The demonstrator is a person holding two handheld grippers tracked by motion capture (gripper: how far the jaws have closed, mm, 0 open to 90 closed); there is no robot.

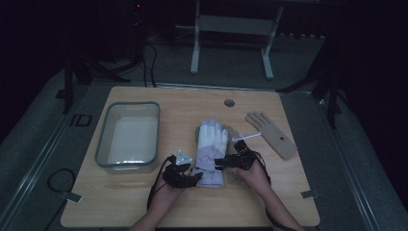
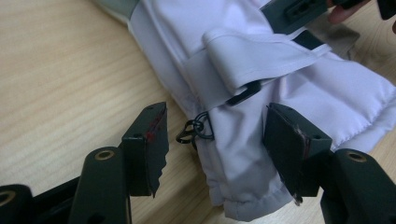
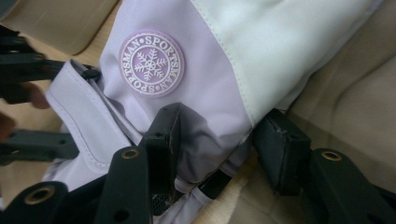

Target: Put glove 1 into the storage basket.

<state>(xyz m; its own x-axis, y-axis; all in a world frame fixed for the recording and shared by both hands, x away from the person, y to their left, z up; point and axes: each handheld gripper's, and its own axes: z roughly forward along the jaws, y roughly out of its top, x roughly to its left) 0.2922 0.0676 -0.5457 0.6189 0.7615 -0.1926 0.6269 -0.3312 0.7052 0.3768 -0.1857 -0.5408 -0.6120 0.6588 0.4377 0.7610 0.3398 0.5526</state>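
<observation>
A white and lilac ski glove point(image 1: 210, 149) lies in the middle of the table, fingers pointing away, on top of a tan glove point(image 1: 234, 139). My left gripper point(image 1: 195, 177) is at the left side of its cuff. In the left gripper view the cuff point(image 2: 243, 154) lies between the jaws point(image 2: 217, 140): the right pad touches it, while the left pad point(image 2: 156, 140) stands apart beside a small black ring clip point(image 2: 194, 130). My right gripper point(image 1: 220, 162) comes in from the right. Its jaws point(image 3: 217, 135) pinch the lilac fabric point(image 3: 205, 130) below a round snowflake badge point(image 3: 151, 64).
A clear plastic bin point(image 1: 103, 139) stands at the left of the table. Another tan glove point(image 1: 272, 134) lies flat at the right, with a thin white strip point(image 1: 245, 137) beside it. The tabletop has a round hole point(image 1: 229, 102) near its far edge.
</observation>
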